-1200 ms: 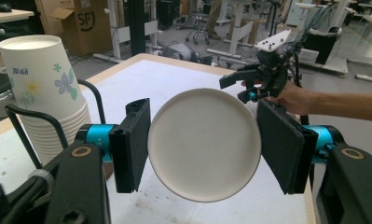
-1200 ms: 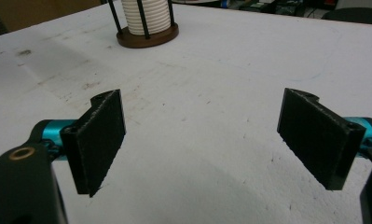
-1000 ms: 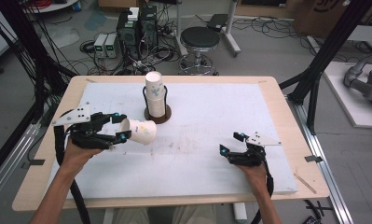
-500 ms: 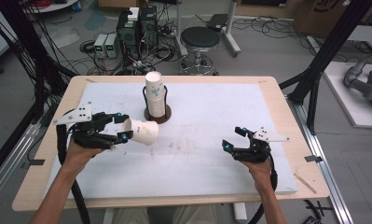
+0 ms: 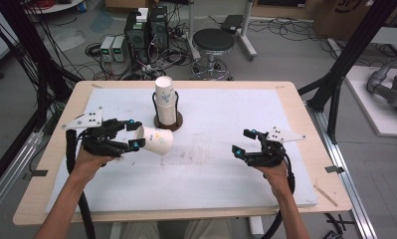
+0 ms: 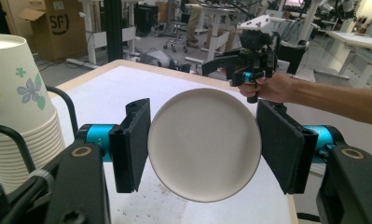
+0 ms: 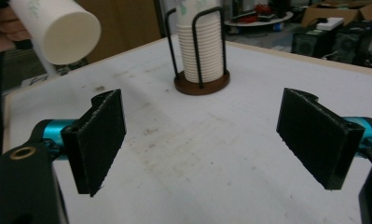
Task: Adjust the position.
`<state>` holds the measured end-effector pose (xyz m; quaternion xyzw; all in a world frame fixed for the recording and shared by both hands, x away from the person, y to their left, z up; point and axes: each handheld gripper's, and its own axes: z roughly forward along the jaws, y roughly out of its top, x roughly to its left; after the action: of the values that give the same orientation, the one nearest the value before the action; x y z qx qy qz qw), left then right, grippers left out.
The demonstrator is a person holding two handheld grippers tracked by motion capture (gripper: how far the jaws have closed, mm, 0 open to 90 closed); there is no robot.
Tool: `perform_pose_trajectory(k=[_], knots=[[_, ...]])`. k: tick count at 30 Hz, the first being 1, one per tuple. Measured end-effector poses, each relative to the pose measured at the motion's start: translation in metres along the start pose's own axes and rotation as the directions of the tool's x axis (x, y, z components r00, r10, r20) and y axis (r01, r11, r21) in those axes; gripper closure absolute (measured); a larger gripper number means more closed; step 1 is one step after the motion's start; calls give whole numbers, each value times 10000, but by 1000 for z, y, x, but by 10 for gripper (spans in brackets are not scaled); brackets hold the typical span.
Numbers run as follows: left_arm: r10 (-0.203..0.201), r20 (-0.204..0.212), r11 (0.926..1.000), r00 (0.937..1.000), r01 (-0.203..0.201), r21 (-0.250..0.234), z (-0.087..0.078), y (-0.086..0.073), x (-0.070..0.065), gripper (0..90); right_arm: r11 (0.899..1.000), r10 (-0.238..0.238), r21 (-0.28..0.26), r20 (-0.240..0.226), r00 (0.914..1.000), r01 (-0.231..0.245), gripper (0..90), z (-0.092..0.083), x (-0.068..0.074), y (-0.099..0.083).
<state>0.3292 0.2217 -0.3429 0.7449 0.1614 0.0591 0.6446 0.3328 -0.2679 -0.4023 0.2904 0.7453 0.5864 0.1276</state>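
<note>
- White foam board (image 5: 226, 164) covers most of the wooden table (image 5: 305, 144) and carries scuffs and grey smudges; nothing lies on it between the two grippers, so a cup could be set down there without crowding.
- Wire cup holder (image 5: 167, 119) on a round brown base stands at the back centre of the board, with a stack of paper cups (image 5: 165, 97) upside down inside its black wire uprights.
- Left gripper (image 5: 129, 137) sits just left of the holder, its jaws clenched on a single paper cup (image 5: 155, 140); in the left gripper view the pads press on opposite sides of the cup wall near its closed base (image 6: 203, 143).
- That paper cup lies on its side in the air, base toward the middle of the board, close to the stack but apart from it. It is white with a small flower print, its base a plain off-white disc with a thin rim.
- Right gripper (image 5: 245, 143) hovers over the right half of the board, well apart from the cup, jaws spread wide and holding nothing.
- Judging the step as carrying the freed cup away from the stack: keep the squeeze light, since thin paper walls dent easily, and swing it clear of the wire uprights before turning it.
- For a handover, the right gripper would do best to meet the cup near the stiffer rim or base, closing before the left lets go.
</note>
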Motion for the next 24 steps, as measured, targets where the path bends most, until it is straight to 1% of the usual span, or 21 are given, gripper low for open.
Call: perform_pose_trajectory(k=[1,3,4,7,8,9,14,17,18,19,20,21,23,24], knots=[[-29,57,10000,10000,29,13,3,0,1,374,9999,-136,-26,-239,9996,135,159,2,2,6],[-9,106,10000,9999,8,43,4,-1,2,374,9996,-269,-72,-393,9989,266,159,4,3,10],[-74,211,10000,9998,73,21,7,-1,3,374,9997,-224,-2,-500,9985,224,159,5,4,12],[-79,305,10000,9995,79,-8,11,-2,4,374,9991,-423,-18,-779,9961,423,159,8,6,19],[-79,305,10000,9995,79,-8,11,-2,4,374,9991,-423,-18,-779,9961,423,159,8,6,19],[-95,362,9999,9993,97,-52,13,-2,4,374,9987,-512,5,-990,9938,515,159,10,8,25],[-154,545,9999,9984,157,-66,16,-2,5,374,9964,-840,-20,-1413,9864,845,159,16,13,39],[-162,645,9999,9978,163,-14,18,-3,6,374,9960,-890,-106,-1731,9809,885,159,21,15,45],[-162,645,9999,9978,163,-14,18,-3,6,374,9960,-890,-106,-1731,9809,885,159,21,15,45],[-139,681,9999,9976,144,-65,19,-3,6,374,9950,-995,-238,-1907,9766,967,159,24,15,49],[-139,681,9999,9976,144,-65,19,-3,6,374,9950,-995,-238,-1907,9766,967,159,24,15,49],[-157,704,9998,9974,166,-129,20,-2,6,374,9948,-1020,-211,-2108,9722,998,159,28,16,52],[-173,738,9997,9971,185,-151,21,-3,7,374,9943,-1069,-183,-2227,9690,1054,158,32,18,55],[-173,738,9997,9971,185,-151,21,-3,7,374,9943,-1069,-183,-2227,9690,1054,158,32,18,55]])
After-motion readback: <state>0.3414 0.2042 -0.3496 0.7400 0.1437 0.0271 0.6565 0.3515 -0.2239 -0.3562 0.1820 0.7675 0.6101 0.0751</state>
